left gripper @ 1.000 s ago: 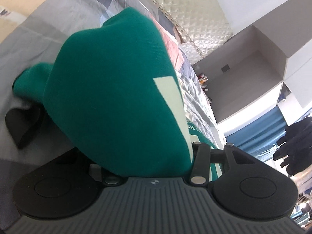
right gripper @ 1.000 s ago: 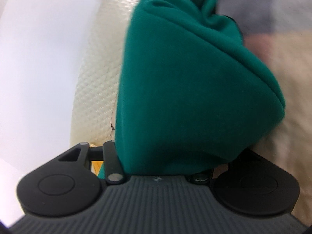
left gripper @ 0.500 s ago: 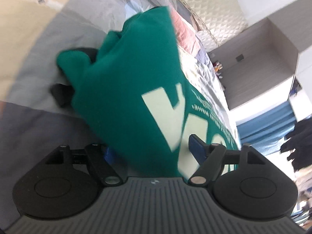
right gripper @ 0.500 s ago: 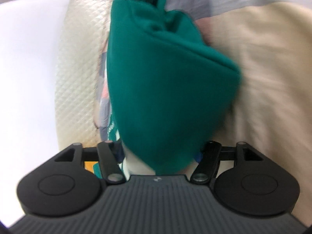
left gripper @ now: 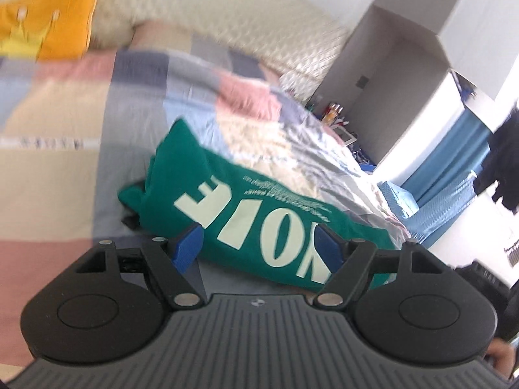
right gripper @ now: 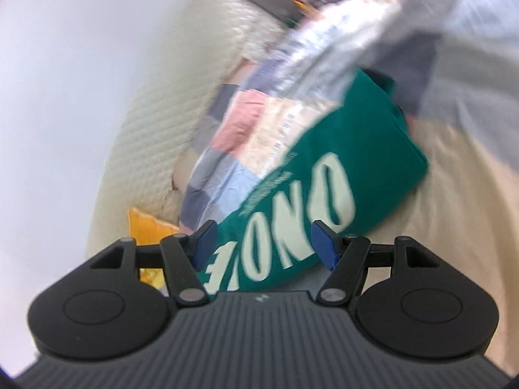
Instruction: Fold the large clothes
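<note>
Lying folded on quilt (left gripper: 136,123): green sweatshirt (left gripper: 233,207); L gripper (left gripper: 259,243), R gripper (right gripper: 264,243) both wide, empty.

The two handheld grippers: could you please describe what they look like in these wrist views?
Both look alike. The left gripper and right gripper each have a dark grey ribbed body with a small logo at its front edge, flanked by two round black housings. Black linkage arms with silver pivot pins carry the fingers, which end in blue pads. No cables or sleeves are visible.

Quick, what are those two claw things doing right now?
Left gripper: open, holding nothing.
Right gripper: open, holding nothing; the green sweatshirt lies on the bed.
</note>
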Motion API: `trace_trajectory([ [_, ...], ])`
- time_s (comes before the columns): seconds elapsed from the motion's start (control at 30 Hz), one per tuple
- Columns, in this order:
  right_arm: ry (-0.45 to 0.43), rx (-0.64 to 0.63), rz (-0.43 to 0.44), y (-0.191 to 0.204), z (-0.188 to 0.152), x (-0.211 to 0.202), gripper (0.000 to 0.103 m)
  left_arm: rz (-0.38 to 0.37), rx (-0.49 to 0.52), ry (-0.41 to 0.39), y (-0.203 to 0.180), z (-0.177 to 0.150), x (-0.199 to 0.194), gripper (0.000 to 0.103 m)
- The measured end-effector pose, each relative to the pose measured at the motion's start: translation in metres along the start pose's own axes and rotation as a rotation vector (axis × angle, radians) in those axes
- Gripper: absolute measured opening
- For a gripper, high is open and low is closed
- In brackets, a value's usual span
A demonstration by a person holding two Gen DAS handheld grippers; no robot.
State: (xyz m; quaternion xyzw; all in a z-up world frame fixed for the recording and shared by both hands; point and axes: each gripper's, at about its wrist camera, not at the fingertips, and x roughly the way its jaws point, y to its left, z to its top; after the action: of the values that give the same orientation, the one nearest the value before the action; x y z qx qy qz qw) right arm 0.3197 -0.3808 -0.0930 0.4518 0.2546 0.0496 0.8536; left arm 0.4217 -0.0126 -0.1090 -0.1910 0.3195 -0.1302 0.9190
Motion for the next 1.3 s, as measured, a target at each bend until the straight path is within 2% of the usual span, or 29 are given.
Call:
trace_trajectory([
  [0.07, -0.017, -0.076, 0.004, 0.011, -0.014, -0.015, 0.067, 0.016, 0.048, -0.026, -0.031, -0.004, -0.050, 0.079],
  [0.17, -0.040, -0.173, 0.018, 0.026, -0.028, -0.040, 0.067, 0.039, 0.119, -0.059, -0.058, -0.008, -0.099, 0.079],
  [0.33, -0.086, -0.355, 0.011, 0.053, -0.059, -0.091, 0.067, 0.053, 0.219, -0.106, -0.088, -0.019, -0.170, 0.079],
  [0.43, -0.111, -0.458, 0.001, 0.068, -0.081, -0.116, 0.067, 0.064, 0.276, -0.136, -0.097, -0.034, -0.196, 0.079],
  [0.67, -0.155, -0.609, -0.023, 0.062, -0.130, -0.143, 0.067, 0.050, 0.325, -0.177, -0.099, -0.076, -0.222, 0.079],
  [0.83, -0.162, -0.711, -0.050, 0.050, -0.157, -0.148, 0.067, 0.071, 0.378, -0.214, -0.102, -0.107, -0.231, 0.079],
  [1.13, -0.157, -0.778, -0.112, 0.026, -0.181, -0.128, 0.067, 0.101, 0.362, -0.206, -0.092, -0.142, -0.221, 0.079],
  [1.3, -0.178, -0.820, -0.124, 0.028, -0.187, -0.125, 0.067, 0.131, 0.349, -0.212, -0.084, -0.151, -0.217, 0.079],
])
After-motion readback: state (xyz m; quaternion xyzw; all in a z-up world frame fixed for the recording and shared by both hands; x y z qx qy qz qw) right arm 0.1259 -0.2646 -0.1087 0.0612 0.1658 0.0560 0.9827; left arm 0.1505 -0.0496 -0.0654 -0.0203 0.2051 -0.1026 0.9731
